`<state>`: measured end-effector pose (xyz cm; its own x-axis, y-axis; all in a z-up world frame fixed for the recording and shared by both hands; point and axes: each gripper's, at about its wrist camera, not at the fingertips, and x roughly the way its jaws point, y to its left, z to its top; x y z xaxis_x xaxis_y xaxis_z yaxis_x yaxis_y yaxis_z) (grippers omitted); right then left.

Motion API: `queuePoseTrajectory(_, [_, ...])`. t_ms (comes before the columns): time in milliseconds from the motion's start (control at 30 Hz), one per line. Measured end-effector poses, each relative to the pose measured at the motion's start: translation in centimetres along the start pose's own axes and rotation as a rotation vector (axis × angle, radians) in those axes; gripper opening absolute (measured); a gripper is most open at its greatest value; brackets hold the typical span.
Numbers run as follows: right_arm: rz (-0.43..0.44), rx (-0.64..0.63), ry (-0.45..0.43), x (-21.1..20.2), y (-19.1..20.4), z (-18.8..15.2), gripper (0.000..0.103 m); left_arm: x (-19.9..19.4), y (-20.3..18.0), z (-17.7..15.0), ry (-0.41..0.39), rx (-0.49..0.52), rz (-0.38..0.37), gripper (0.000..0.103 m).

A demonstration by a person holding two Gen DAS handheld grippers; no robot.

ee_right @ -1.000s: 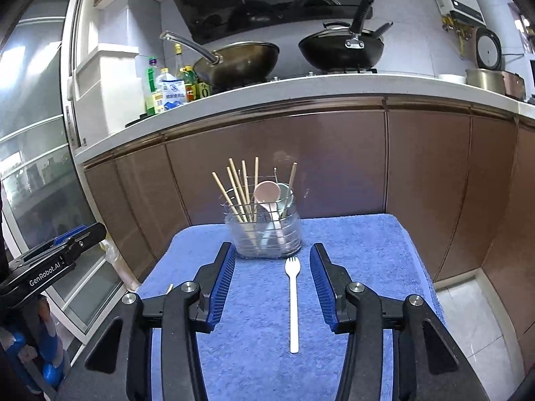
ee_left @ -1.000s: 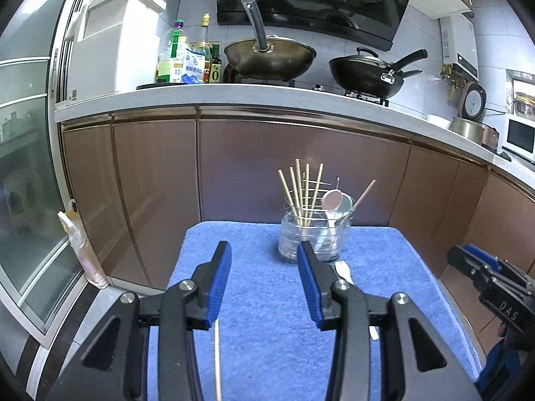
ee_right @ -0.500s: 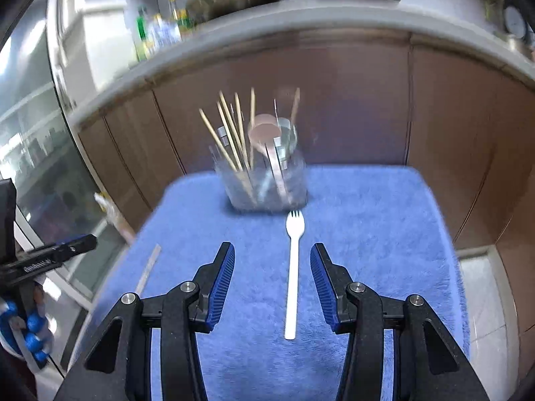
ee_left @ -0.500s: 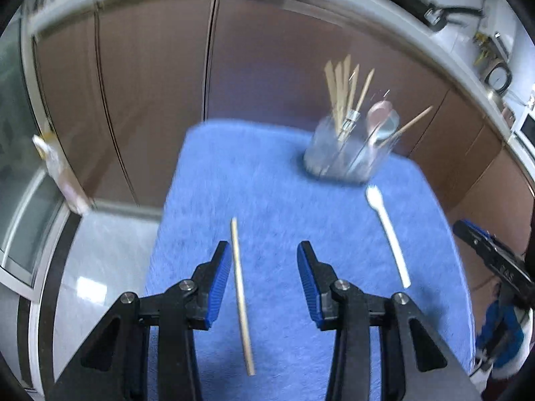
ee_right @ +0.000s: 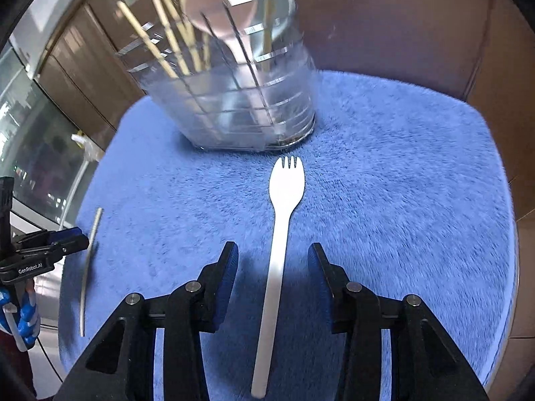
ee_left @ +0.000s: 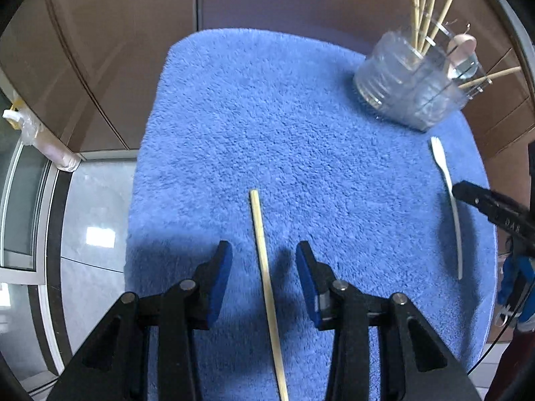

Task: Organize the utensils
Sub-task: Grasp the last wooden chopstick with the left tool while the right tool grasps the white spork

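I see a blue towel [ee_left: 301, 153] filling mid-frame, with brown cabinets [ee_left: 127, 33] across the top. At left I see pale floor [ee_left: 93, 234] and a plastic bag [ee_left: 36, 140].

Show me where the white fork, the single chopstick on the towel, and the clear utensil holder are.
white fork [ee_right: 287, 183]: right wrist view, on its head.
chopstick [ee_left: 264, 260]: left wrist view, mid shaft.
clear utensil holder [ee_right: 254, 107]: right wrist view, front wall.

A blue towel-covered surface [ee_left: 267, 117] bears a chopstick [ee_left: 264, 267], white fork [ee_right: 279, 234] and clear holder [ee_right: 240, 100].
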<state>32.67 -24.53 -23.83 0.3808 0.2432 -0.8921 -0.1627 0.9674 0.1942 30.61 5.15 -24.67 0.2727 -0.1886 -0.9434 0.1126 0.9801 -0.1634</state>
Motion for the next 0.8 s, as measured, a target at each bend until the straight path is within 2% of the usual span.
queuePoseTrajectory(100, [-0.019, -0.003, 0.050, 1.4, -0.2, 1.0, 0.042, 0.9, -0.3, 0.3, 0.046, 0.023, 0.005, 0.021])
queuePoseTrajectory(400, [-0.069, -0.058, 0.126, 3.5, 1.1, 2.9, 0.033, 1.8, -0.8, 0.7, 0.083, 0.044, 0.058, 0.009])
queuePoseTrajectory(567, [-0.101, -0.080, 0.151, 3.9, 1.6, 3.4, 0.013, 1.8, -0.9, 0.8, 0.080, 0.038, 0.073, 0.006])
queuePoseTrajectory(800, [-0.058, -0.028, 0.126, 2.9, 0.1, 2.9, 0.009, 1.0, 0.1, 0.1, 0.053, -0.016, 0.014, 0.004])
